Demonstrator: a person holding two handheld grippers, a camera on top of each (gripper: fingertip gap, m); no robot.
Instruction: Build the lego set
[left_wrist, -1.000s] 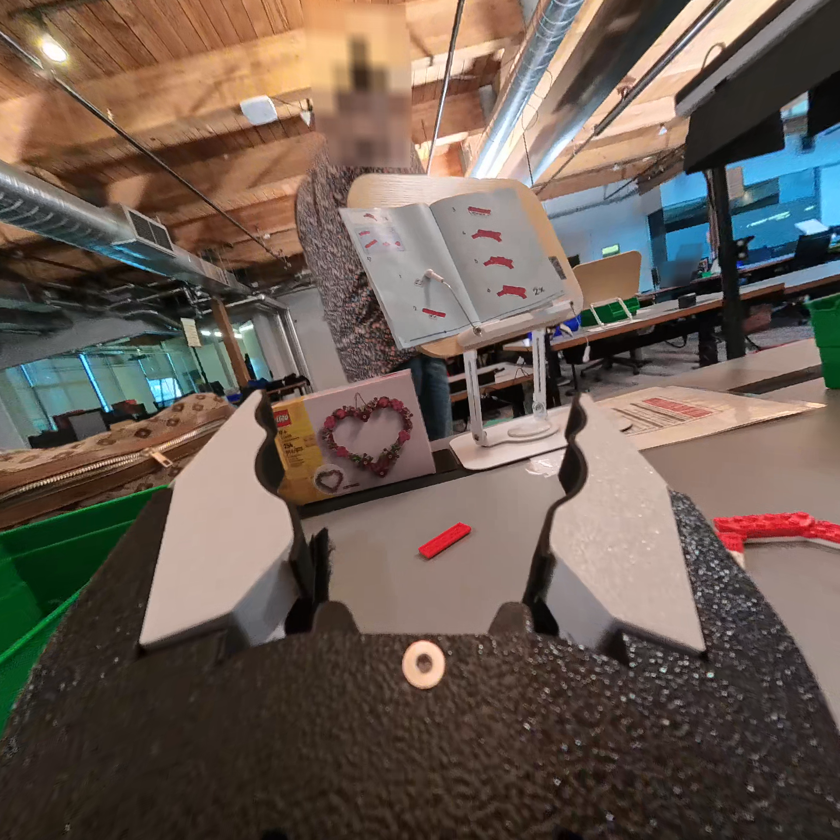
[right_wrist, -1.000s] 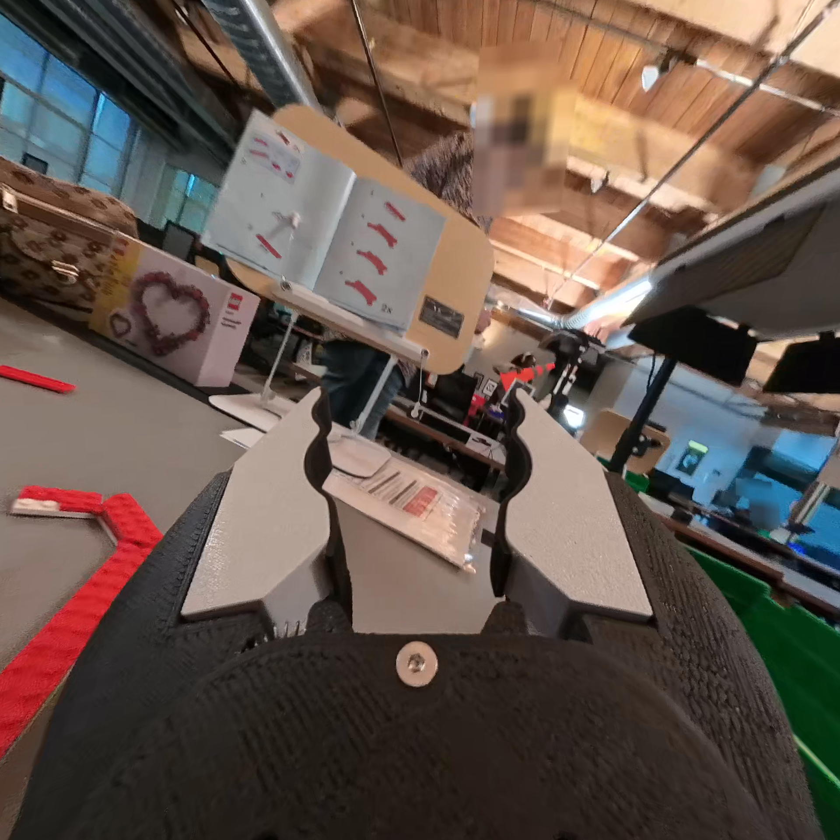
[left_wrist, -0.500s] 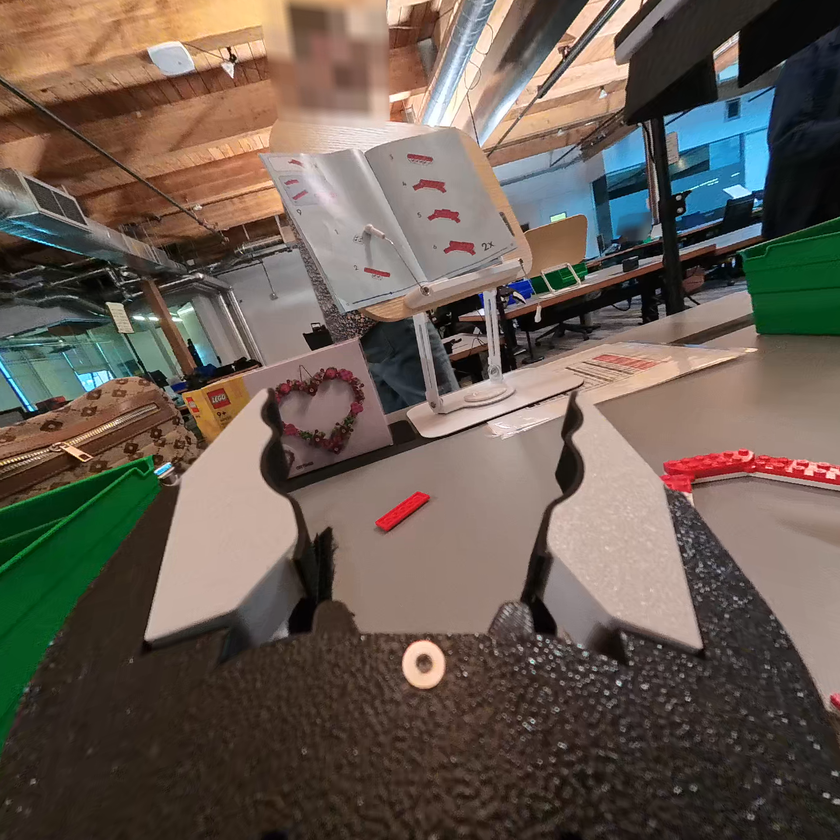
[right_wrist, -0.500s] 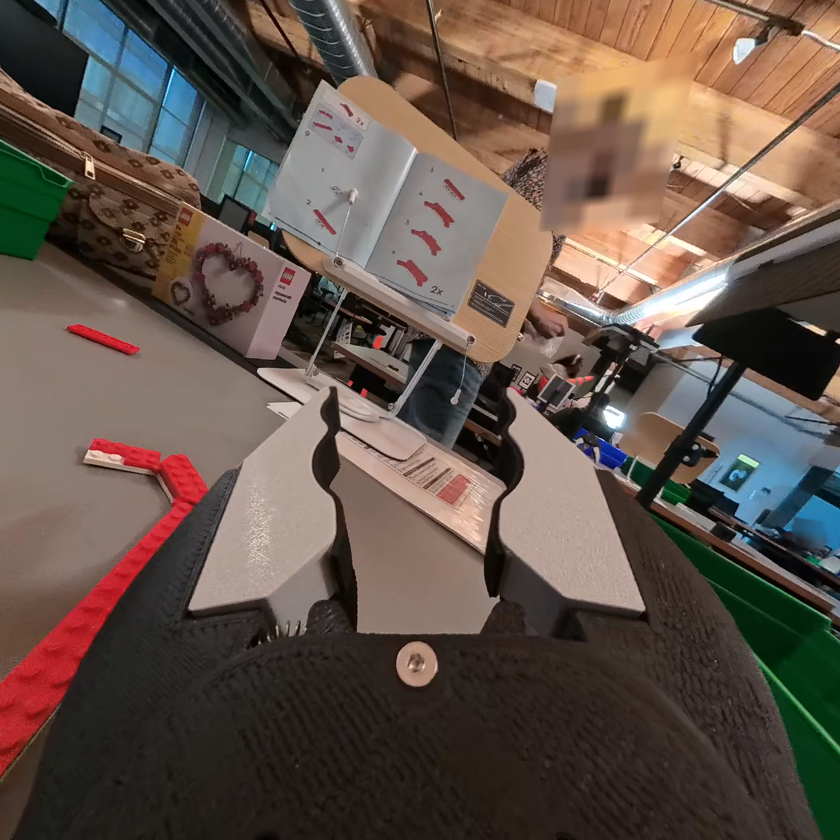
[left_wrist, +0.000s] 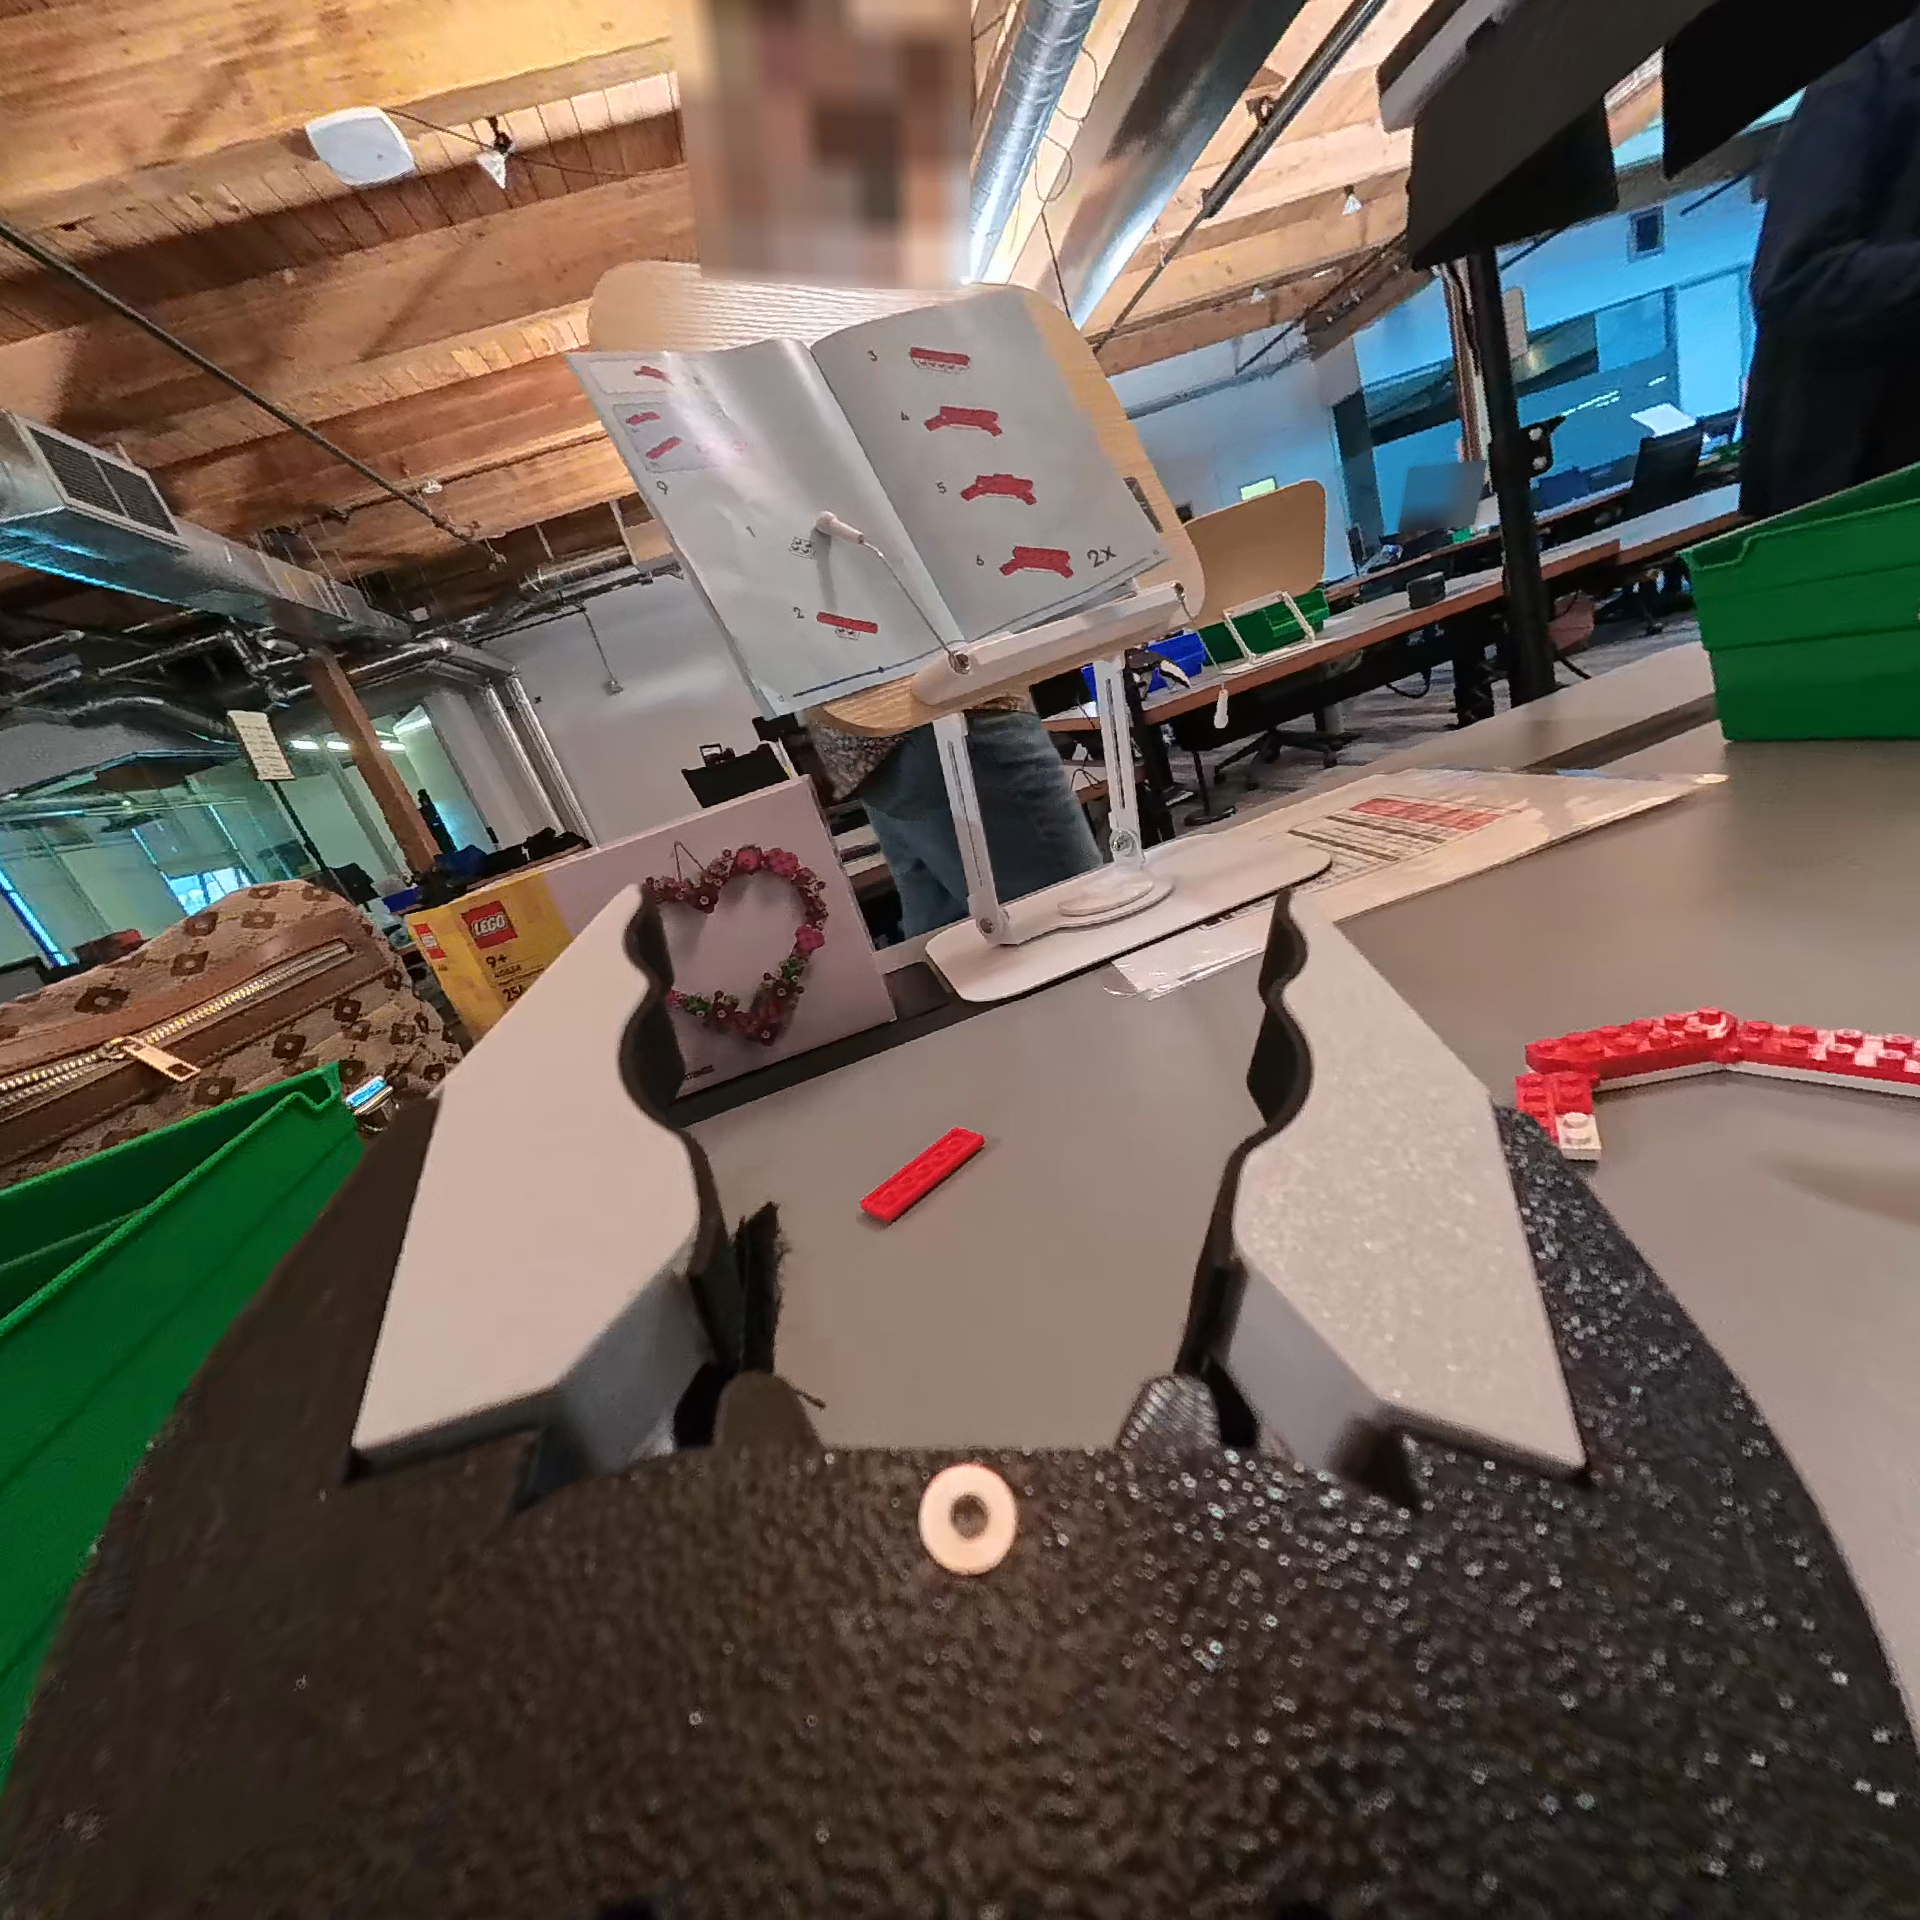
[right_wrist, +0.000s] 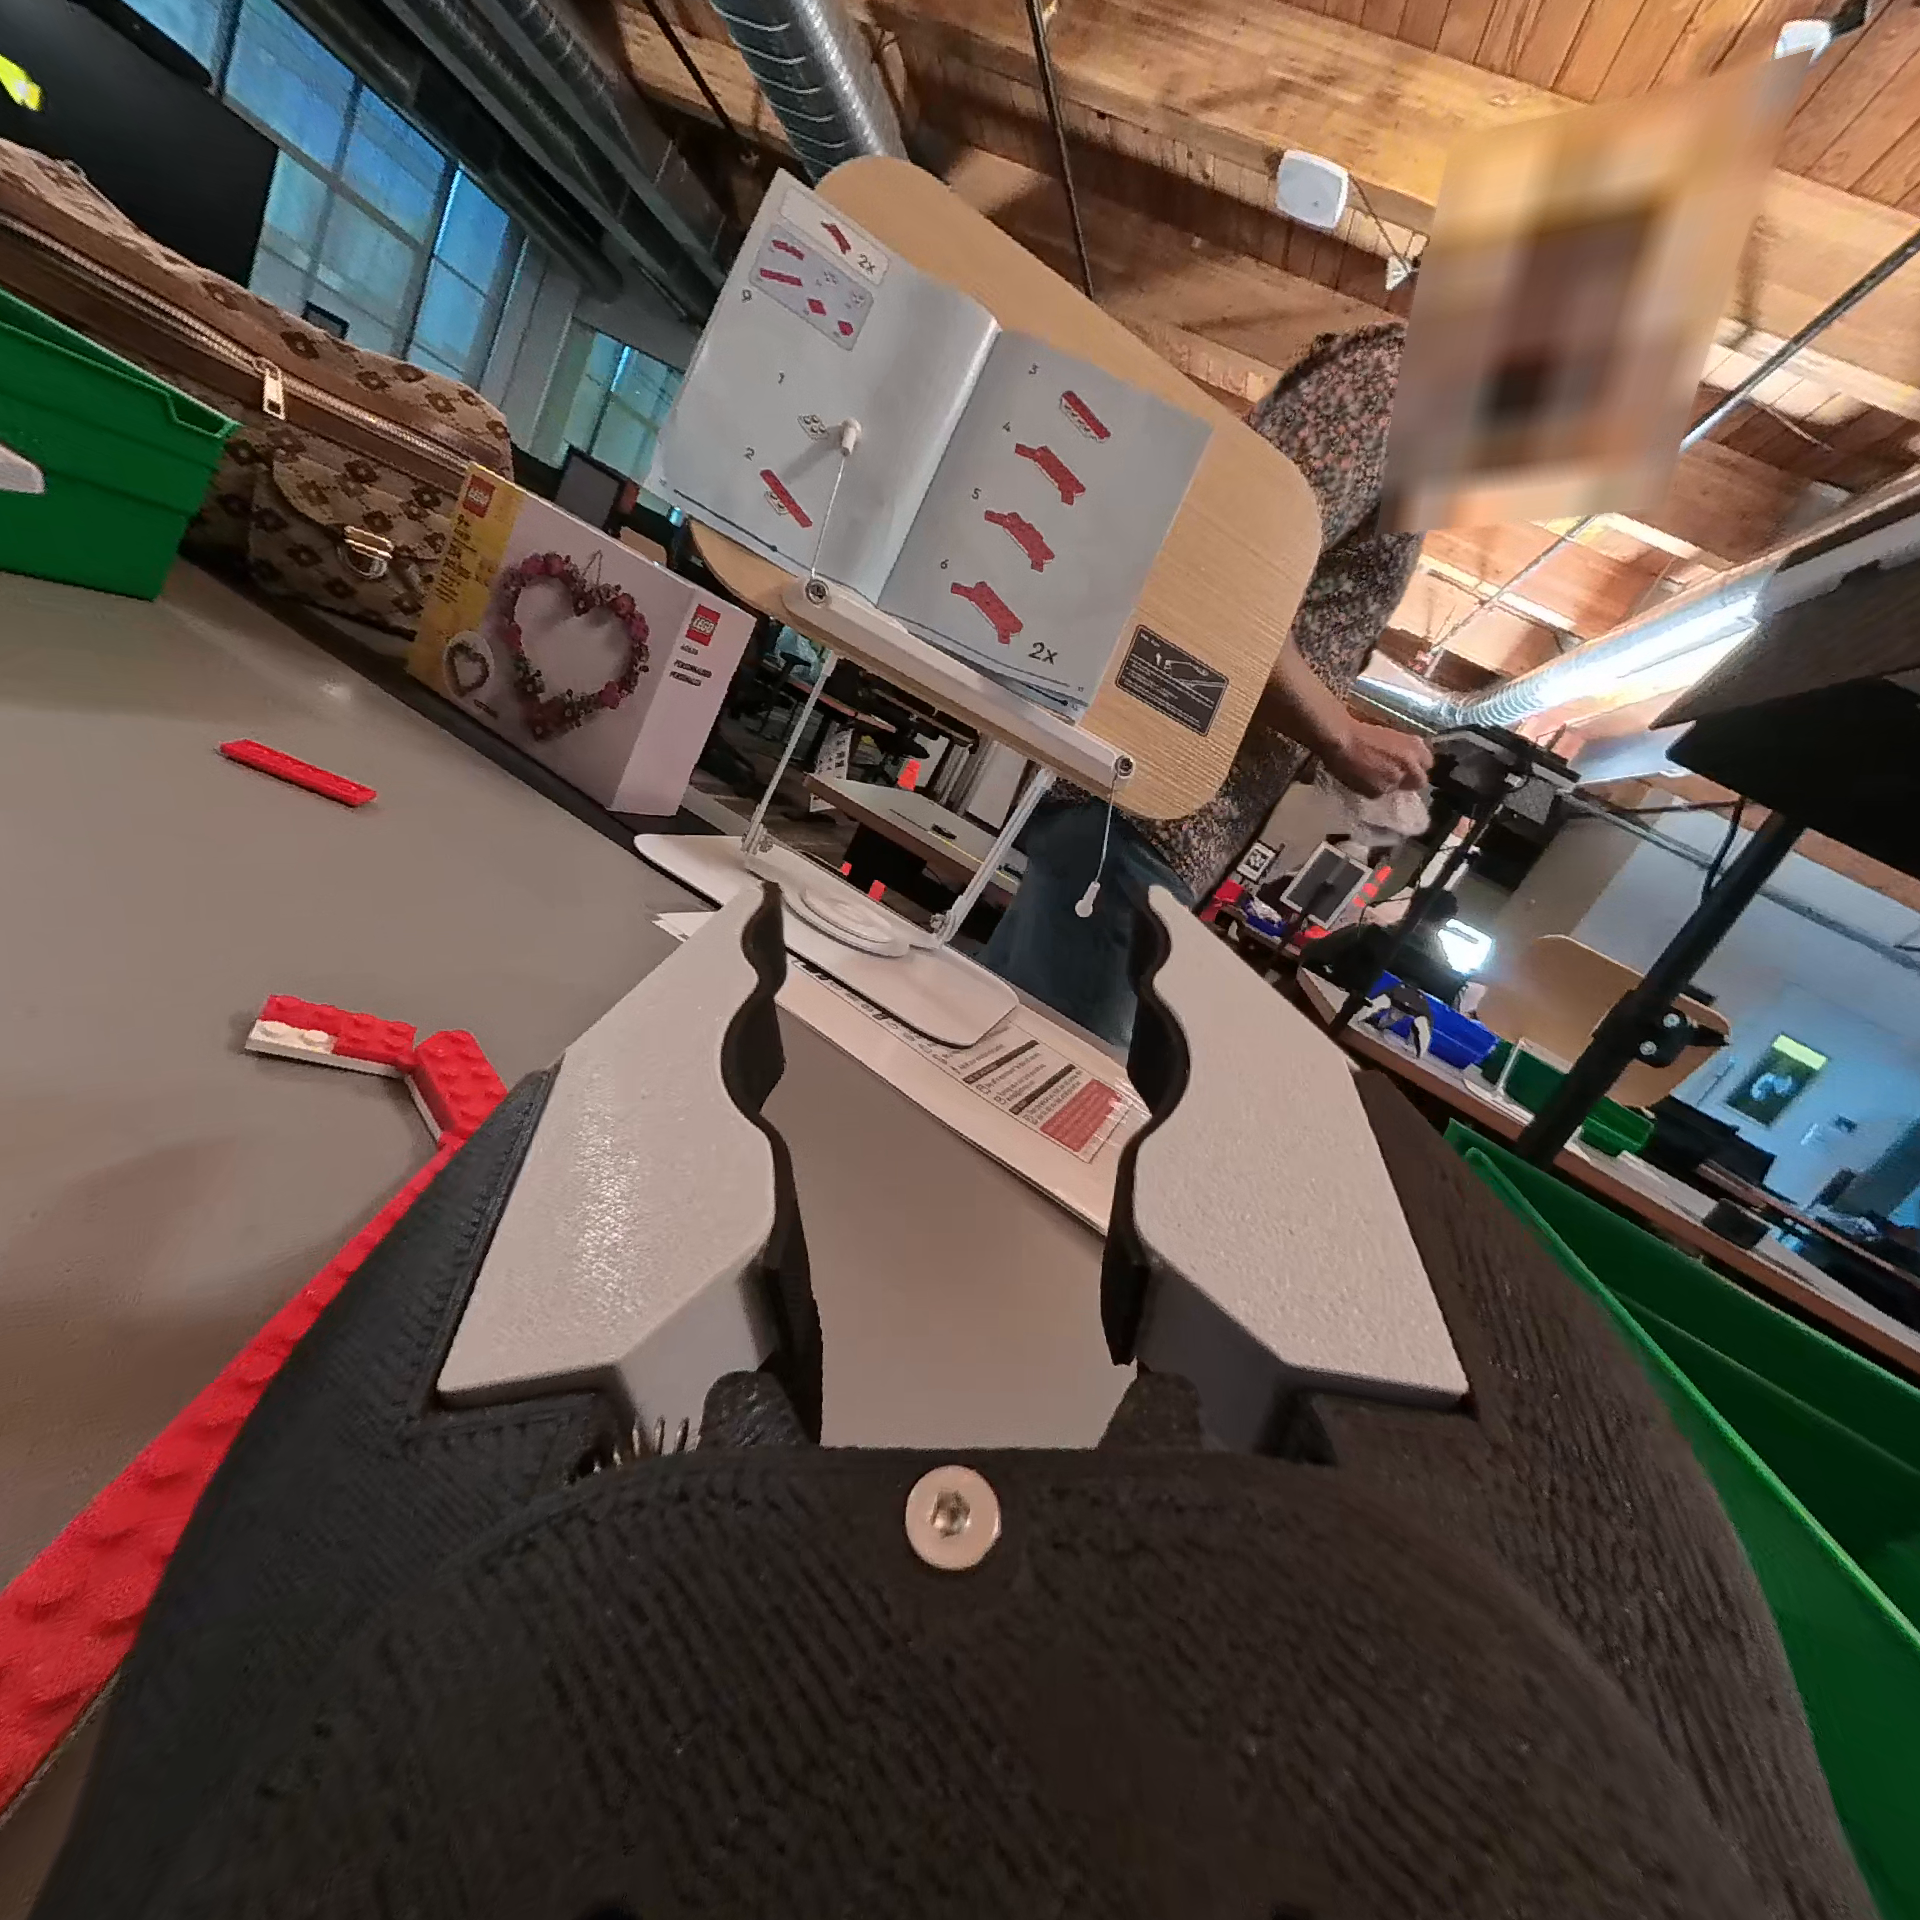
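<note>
Left gripper (left_wrist: 956, 1049): spread wide, empty, low over the grey table (left_wrist: 1039, 1299). Right gripper (right_wrist: 951, 1039): parted too, somewhat narrower, nothing between the fingers.

Between the left fingers in the left wrist view, a loose red flat plate (left_wrist: 922, 1172) lying flat on the table, long axis running from near-left to far-right, apart from everything else. Smooth-looking on top from here; possibly studded, too small to tell. Same plate in the right wrist view far to the left, long axis slanting down to the right.

Off to the right of the left gripper, the partly built red lego frame (left_wrist: 1714, 1055): a thin band of studded red plates, bent at an angle, with pale grey-white plates showing underneath and at the near end. Flat on the table, long arm running off the right edge. In the right wrist view the same frame (right_wrist: 416, 1081) bending beside the right gripper's left finger, one arm reaching down toward the bottom-left corner behind the black body.

Green bin (left_wrist: 156, 1247) at near left in the left view; another green bin (right_wrist: 1714, 1403) at near right in the right view.

Farther back: a clear sleeve with a printed sheet (right_wrist: 1039, 1101) flat on the table, then a white book stand (left_wrist: 1049, 914) holding an open instruction booklet (left_wrist: 883, 499) tilted toward the grippers. Left of the stand, the white-and-yellow lego box (left_wrist: 727, 956) with a floral heart, upright at the table's far edge. Beside it a brown patterned bag (left_wrist: 187, 1018). Behind the stand, a person in a patterned top (right_wrist: 1340, 499).
</note>
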